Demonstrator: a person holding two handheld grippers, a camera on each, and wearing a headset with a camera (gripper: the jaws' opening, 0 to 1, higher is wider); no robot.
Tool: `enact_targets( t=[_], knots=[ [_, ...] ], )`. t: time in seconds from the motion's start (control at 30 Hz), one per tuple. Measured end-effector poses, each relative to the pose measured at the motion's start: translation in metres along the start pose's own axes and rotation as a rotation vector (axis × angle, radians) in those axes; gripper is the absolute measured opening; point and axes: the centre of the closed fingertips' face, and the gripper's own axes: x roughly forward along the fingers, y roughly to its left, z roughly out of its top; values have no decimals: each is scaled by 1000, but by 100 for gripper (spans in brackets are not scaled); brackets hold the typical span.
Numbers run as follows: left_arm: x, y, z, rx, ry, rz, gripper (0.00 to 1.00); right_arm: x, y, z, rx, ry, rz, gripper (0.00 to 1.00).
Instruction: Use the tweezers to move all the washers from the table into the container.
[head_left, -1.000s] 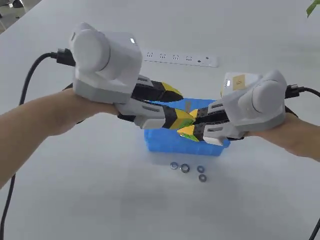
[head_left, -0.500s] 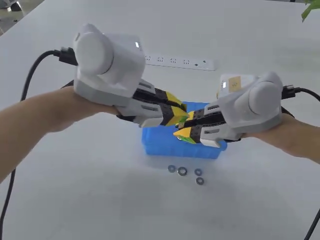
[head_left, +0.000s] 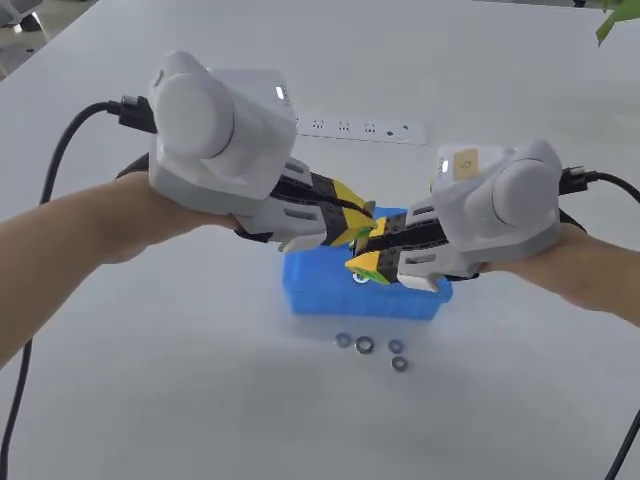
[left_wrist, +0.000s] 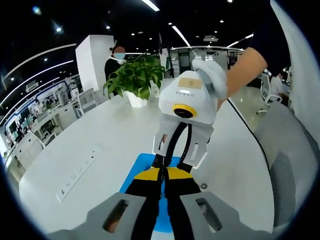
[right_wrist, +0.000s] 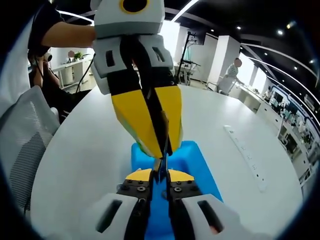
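Over the blue container (head_left: 330, 296) my two grippers meet tip to tip. The left gripper (head_left: 362, 222) comes in from the left and the right gripper (head_left: 358, 260) from the right. In the right gripper view a thin dark pair of tweezers (right_wrist: 163, 159) runs from the left gripper's shut yellow jaws into the narrow slit of my right gripper (right_wrist: 161, 175). In the left gripper view my left gripper (left_wrist: 163, 175) is pressed together above the container (left_wrist: 137, 167). Several metal washers (head_left: 365, 345) lie on the white table just in front of the container.
A white power strip (head_left: 360, 128) lies on the table behind the container. Black cables (head_left: 60, 160) trail from both grippers. A potted plant (left_wrist: 135, 80) stands at the far end of the table, and people stand in the room beyond.
The left gripper's jaws, spread apart a second ago, have closed. Both grippers have drawn slightly closer over the container. The washers lie as before.
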Motion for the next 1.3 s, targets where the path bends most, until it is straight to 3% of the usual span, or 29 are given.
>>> enact_targets(
  t=[0.27,0.57,0.77,0.97,1.3],
  knots=[
    [-4,2,5,12,-6,13,6,-4,-3,3,16,3,-24,13],
    [-13,5,10,13,-14,32,6,-9,-3,2,35,23,-34,22],
    [-19,1,15,19,-23,32,6,-18,-4,-1,52,32,-61,30],
    [-26,-7,22,39,-24,23,6,-34,-2,-5,48,34,-94,30],
    [-34,-21,31,50,-34,23,6,-62,6,0,112,-37,-148,38]
  ],
)
